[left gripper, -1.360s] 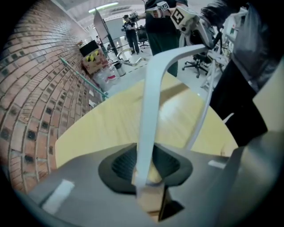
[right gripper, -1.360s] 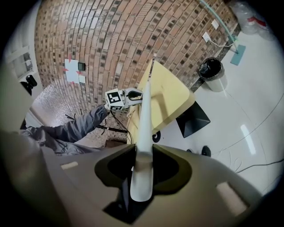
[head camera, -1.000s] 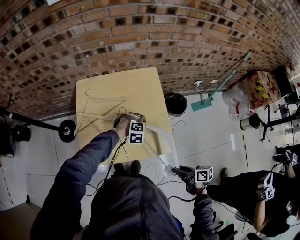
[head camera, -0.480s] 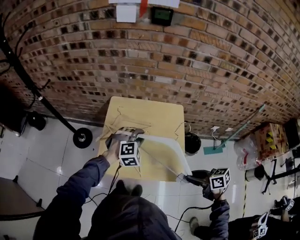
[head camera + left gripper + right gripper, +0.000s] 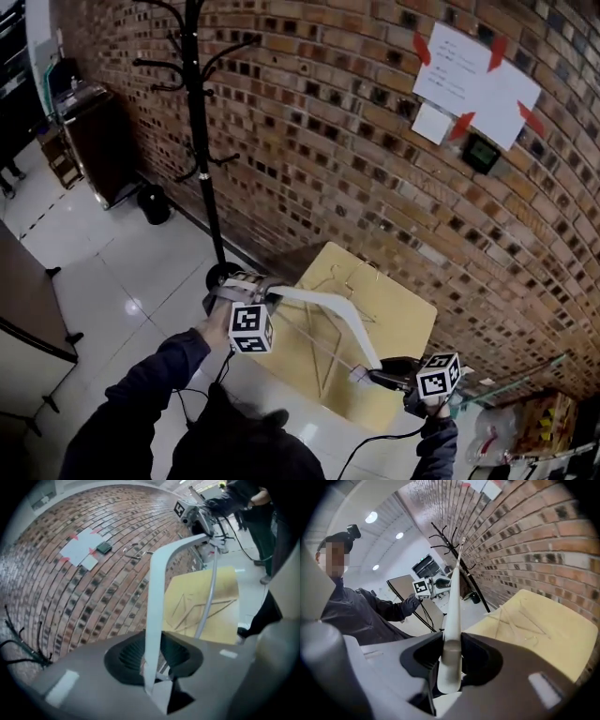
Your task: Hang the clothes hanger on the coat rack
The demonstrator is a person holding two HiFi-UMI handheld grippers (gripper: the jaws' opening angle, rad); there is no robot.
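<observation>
The white clothes hanger (image 5: pixel 328 307) is held in the air at the lower middle of the head view, crossing the near left edge of the yellow worktop (image 5: pixel 405 319), and it is gripped at both ends. The left claw (image 5: pixel 153 663) pinches one flat arm end. The right claw (image 5: pixel 451 660) pinches the other, rounded end. Thin wire hangers (image 5: pixel 349 278) lie on the worktop. The black coat rack (image 5: pixel 199 131) stands at the upper left against the brick wall (image 5: pixel 356 159), well apart from the hanger.
</observation>
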